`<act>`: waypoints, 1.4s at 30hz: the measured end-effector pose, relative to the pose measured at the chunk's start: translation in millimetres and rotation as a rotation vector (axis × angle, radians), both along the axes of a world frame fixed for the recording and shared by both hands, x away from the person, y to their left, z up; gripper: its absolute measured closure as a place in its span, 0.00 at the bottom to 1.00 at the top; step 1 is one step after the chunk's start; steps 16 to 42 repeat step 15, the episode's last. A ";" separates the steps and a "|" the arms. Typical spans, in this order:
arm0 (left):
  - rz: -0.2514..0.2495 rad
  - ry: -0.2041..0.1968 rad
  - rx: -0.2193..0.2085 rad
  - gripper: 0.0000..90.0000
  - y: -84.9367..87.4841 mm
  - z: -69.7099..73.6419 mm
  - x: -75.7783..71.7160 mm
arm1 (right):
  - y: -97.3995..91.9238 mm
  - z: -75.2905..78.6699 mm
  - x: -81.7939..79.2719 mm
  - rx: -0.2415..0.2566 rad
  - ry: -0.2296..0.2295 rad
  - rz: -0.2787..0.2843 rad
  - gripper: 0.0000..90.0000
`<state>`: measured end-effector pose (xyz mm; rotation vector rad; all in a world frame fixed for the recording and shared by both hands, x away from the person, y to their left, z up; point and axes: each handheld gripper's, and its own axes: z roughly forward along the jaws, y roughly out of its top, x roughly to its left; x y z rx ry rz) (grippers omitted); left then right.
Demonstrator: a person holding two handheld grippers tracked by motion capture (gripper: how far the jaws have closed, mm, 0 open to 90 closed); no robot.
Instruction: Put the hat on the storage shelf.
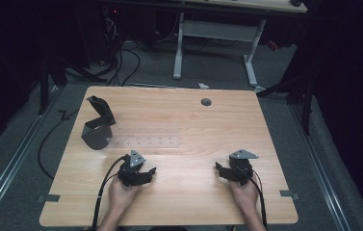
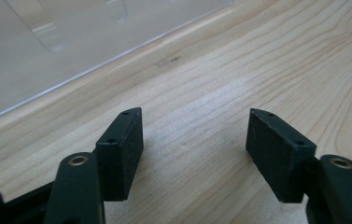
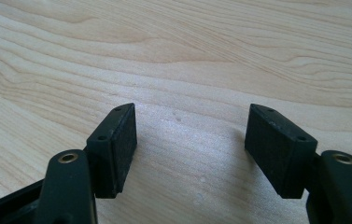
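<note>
- Nothing looks started yet: both grippers rest low at the near edge of the table, each in one of the person's hands, and neither carries anything.
- The thing nearest them is a clear rack, a flat see-through strip with a row of small slots, lying left of centre in the middle of the table. It sits just beyond the left gripper.
- A black stand rises at the rack's left end, on the far-left part of the table; whether the two touch I cannot tell.
- Judging by the layout, the work to come is on the rack, and all of it is left: reach, grasp, and whatever follows.
- Left gripper: jaws wide apart, nothing between the pads, only bare wood. In its own view the rack's clear edge lies ahead and to the upper left, near but not touching.
- Right gripper: jaws likewise wide, holding nothing. Its own view has plain wood grain ahead of the pads and no object within reach.
- The right gripper is well apart from the rack, on the near-right side of the table.
- The left gripper is the better placed of the two for a first reach.
</note>
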<state>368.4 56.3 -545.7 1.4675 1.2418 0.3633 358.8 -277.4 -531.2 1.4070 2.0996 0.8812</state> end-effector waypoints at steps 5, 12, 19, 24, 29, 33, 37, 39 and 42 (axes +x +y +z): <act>0.000 0.004 -0.002 0.38 -0.1 -0.1 -0.1 | 0.1 0.0 -0.1 0.001 0.001 -0.001 0.38; -0.007 0.008 0.003 0.34 -0.3 -0.2 -1.4 | 0.3 0.0 -0.2 0.002 0.002 -0.004 0.38; -0.008 0.009 0.000 0.34 -0.2 -0.1 -1.4 | 0.3 0.1 -0.2 0.002 0.002 -0.004 0.38; -0.008 0.009 0.000 0.34 -0.2 -0.1 -1.4 | 0.3 0.1 -0.2 0.002 0.002 -0.004 0.38; -0.008 0.009 0.000 0.34 -0.2 -0.1 -1.4 | 0.3 0.1 -0.2 0.002 0.002 -0.004 0.38; -0.008 0.009 0.000 0.34 -0.2 -0.1 -1.4 | 0.3 0.1 -0.2 0.002 0.002 -0.004 0.38; -0.008 0.009 0.000 0.34 -0.2 -0.1 -1.4 | 0.3 0.1 -0.2 0.002 0.002 -0.004 0.38; -0.008 0.009 0.000 0.34 -0.2 -0.1 -1.4 | 0.3 0.1 -0.2 0.002 0.002 -0.004 0.38; -0.008 0.009 0.000 0.34 -0.2 -0.1 -1.4 | 0.3 0.1 -0.2 0.002 0.002 -0.004 0.38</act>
